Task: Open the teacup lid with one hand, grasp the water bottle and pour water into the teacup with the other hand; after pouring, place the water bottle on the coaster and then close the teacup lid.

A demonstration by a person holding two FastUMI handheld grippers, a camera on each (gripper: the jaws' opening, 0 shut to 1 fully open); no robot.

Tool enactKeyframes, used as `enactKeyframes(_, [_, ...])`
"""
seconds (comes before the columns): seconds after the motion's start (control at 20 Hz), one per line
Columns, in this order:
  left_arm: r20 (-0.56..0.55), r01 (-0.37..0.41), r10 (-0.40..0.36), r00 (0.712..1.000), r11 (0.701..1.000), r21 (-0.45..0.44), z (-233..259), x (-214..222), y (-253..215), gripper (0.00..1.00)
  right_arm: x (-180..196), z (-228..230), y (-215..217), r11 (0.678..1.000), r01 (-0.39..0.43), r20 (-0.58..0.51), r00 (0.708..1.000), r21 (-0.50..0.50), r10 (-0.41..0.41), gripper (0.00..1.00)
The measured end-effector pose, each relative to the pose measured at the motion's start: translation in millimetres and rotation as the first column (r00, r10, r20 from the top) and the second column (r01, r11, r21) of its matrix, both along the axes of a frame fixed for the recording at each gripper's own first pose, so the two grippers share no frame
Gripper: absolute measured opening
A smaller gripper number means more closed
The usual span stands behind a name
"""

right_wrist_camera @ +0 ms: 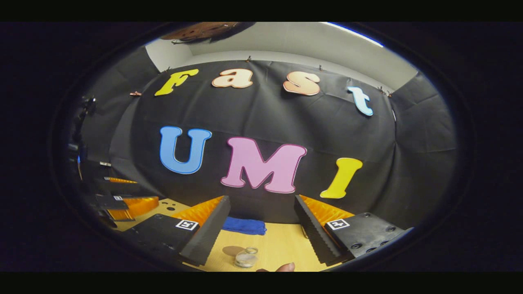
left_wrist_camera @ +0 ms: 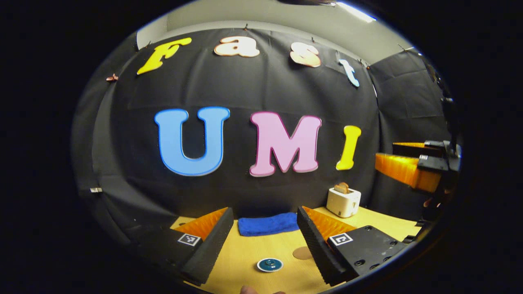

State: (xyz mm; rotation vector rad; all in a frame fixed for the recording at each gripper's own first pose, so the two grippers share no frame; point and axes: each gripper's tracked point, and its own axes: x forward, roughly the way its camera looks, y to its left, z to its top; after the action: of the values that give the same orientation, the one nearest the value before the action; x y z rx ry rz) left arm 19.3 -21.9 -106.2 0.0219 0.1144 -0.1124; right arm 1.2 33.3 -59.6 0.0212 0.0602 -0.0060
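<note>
nearest in the left gripper view, the left tool hangs above the tabletop with its fingers spread wide and nothing between them. just beyond and below lies the teacup lid, seen from above, apparently still on the cup, with the round coaster just beside it. in the right gripper view the right tool is likewise wide open and holds nothing; under it stands what seems to be the clear water bottle, its cap facing up, near the coaster. farther back a blue cloth lies by the wall, and a toaster stands to its right.

judging from this, the task has barely begun: lid not lifted, bottle not grasped, pouring, placing and closing all left.
</note>
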Motion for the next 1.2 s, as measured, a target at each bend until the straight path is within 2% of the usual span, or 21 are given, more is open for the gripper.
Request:
enactKeyframes(0.2, [-0.025,0.030,-0.030,0.999,1.000,0.000,-75,20,-7,0.96,-3,-49,12,1.000,-0.020,-0.075,0.997,0.008,0.021,0.98])
enactKeyframes(0.35, [-0.085,0.029,-0.028,0.996,1.000,0.008,-146,39,-9,0.94,-8,-71,16,1.000,-0.022,-0.113,0.993,-0.020,0.019,0.98])
enactKeyframes(0.45, [-0.139,0.013,-0.009,0.990,1.000,0.027,-189,50,-9,0.90,-14,-83,22,0.999,-0.047,-0.137,0.990,-0.014,0.045,0.98])
enactKeyframes(0.5, [-0.156,0.012,-0.005,0.988,0.999,0.039,-205,54,-11,0.84,-17,-90,22,0.999,-0.050,-0.151,0.987,-0.011,0.048,0.96])
enactKeyframes(0.55, [-0.167,0.011,-0.002,0.986,0.999,0.051,-220,57,-13,0.83,-20,-97,22,0.998,-0.056,-0.170,0.984,-0.006,0.055,0.98])
enactKeyframes(0.75, [-0.212,0.012,0.008,0.977,0.996,0.093,-262,65,-17,0.78,-27,-108,14,0.998,-0.059,-0.196,0.979,-0.027,0.052,0.98])
enactKeyframes(0.95, [-0.255,0.010,0.011,0.967,0.997,0.081,-285,71,-19,0.61,-31,-120,9,0.998,-0.061,-0.223,0.973,-0.036,0.051,0.96])
enactKeyframes(1.2, [-0.264,0.017,0.009,0.964,0.995,0.095,-291,76,-20,0.53,-38,-149,15,0.997,-0.078,-0.277,0.958,-0.018,0.070,0.98])
